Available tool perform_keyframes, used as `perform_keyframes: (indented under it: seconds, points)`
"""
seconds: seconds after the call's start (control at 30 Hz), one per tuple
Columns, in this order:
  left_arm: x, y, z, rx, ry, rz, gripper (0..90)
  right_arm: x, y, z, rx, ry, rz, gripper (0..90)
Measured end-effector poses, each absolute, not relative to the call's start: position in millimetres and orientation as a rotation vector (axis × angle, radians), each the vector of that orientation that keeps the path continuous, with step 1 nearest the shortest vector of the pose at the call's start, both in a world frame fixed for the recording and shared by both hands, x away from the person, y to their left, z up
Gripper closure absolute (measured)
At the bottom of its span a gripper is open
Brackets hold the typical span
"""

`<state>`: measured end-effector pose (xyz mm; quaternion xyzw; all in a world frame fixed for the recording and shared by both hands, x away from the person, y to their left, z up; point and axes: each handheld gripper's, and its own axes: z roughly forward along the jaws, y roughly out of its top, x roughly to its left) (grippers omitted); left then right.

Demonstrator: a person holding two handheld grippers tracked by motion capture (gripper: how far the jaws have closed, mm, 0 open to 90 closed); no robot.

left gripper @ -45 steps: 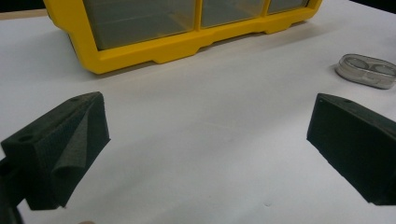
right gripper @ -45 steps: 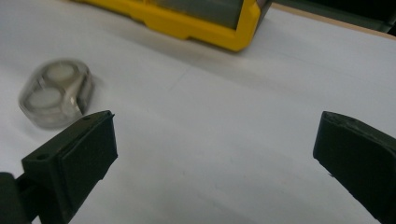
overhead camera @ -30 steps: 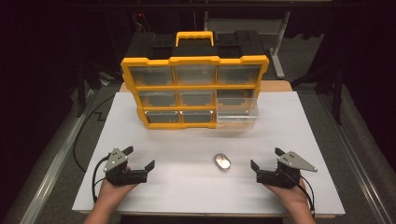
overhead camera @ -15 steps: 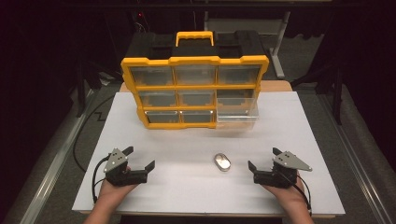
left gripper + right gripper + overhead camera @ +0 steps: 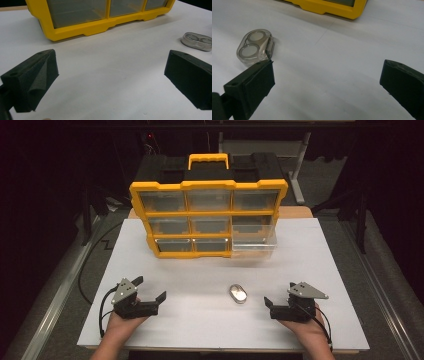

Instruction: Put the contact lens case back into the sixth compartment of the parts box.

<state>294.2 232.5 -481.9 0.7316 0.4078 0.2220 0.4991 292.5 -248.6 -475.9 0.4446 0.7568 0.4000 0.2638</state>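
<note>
Bare table between grippers; small clear case near front edge. Yellow organizer, pulled-out drawer block back edge.

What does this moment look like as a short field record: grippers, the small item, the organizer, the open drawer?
left gripper: open, empty, resting on the table
right gripper: open, empty, jaws pointing toward the case
small clear case: flat on the table between the grippers, nearer the right one, two round discs inside
yellow drawer organizer: upright at the table's far side
clear drawer: bottom right, pulled out
</note>
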Motion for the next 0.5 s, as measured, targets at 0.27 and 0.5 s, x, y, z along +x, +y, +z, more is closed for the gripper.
perform_keyframes:
  seconds: [0.27, 0.5]
  points:
    - [292.8, 234.7, -481.0, 1.77, 0.993, 0.545, 0.3, 291.3, -245.1, -475.8, 1.207, 2.101, 1.045, 0.0]
    - [292.6, 235.0, -481.0, 1.77, 0.993, 0.554, 0.3, 290.2, -239.3, -475.8, 1.182, 2.137, 1.051, 0.0]
